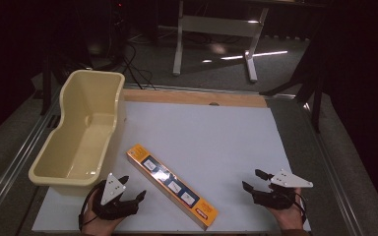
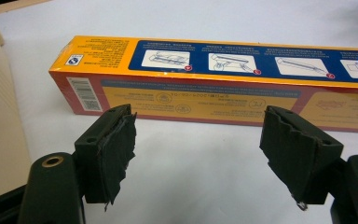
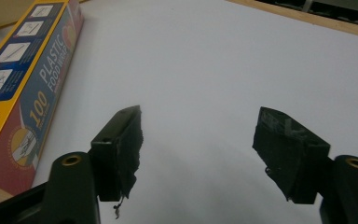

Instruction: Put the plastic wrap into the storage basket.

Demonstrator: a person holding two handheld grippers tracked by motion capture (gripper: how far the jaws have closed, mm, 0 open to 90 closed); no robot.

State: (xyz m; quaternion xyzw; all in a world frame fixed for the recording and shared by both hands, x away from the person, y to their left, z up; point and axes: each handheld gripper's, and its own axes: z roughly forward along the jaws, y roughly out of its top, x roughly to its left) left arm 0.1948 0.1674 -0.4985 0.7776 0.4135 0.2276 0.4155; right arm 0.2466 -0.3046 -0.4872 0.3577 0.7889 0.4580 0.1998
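A long orange, blue and red plastic wrap box (image 1: 171,186) lies flat and diagonal on the white table top, between my two grippers. My left gripper (image 1: 134,189) stands open just left of the box, near the front edge. In the left gripper view the box (image 2: 214,84) lies across just beyond the open jaws, with my left gripper (image 2: 198,126) empty. My right gripper (image 1: 254,179) is open at the front right, well clear of the box. In the right gripper view the box (image 3: 25,84) lies at the left, and my right gripper (image 3: 198,126) holds nothing.
A cream plastic tub (image 1: 81,130) stands empty at the table's left side, its wall (image 2: 0,121) close beside my left gripper. A wooden strip (image 1: 192,97) runs along the table's far edge. Behind the table stands a white metal frame (image 1: 216,29) on a dark floor.
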